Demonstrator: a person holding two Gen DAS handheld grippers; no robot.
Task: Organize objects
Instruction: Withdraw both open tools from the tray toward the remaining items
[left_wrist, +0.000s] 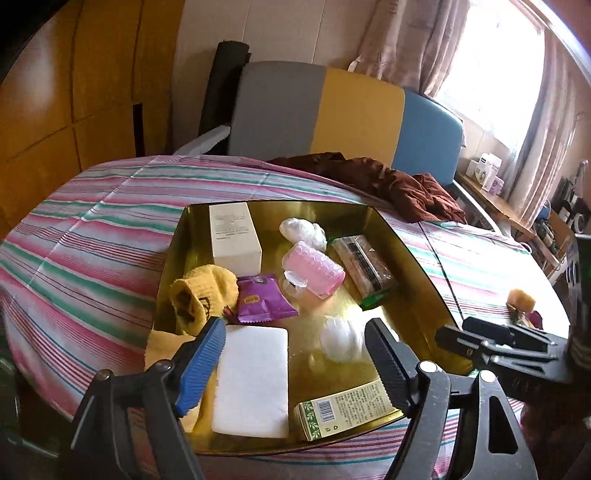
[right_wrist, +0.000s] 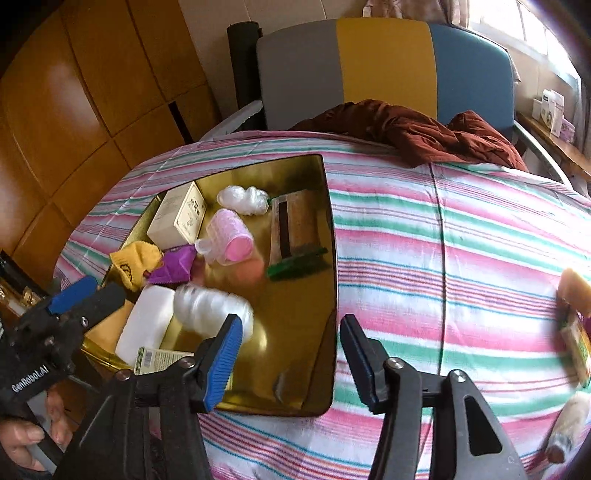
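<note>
- Both tongs, left tongs (left_wrist: 295, 345) and right tongs (right_wrist: 291, 341), stand wide, gripping nothing.
- One gold tray (left_wrist: 413, 258) holds two white plastic wads, one pink cup (left_wrist: 314, 269), one purple sachet (left_wrist: 264, 299).

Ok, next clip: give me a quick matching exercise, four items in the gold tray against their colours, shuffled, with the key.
Items:
1. crumpled cloth
2. snack packet
3. ribbed cup
4. flat pad

Colours:
A. white
B. pink
C. yellow
D. purple

All four lie in the gold tray.

Pairs: 1-C, 2-D, 3-B, 4-A
</note>
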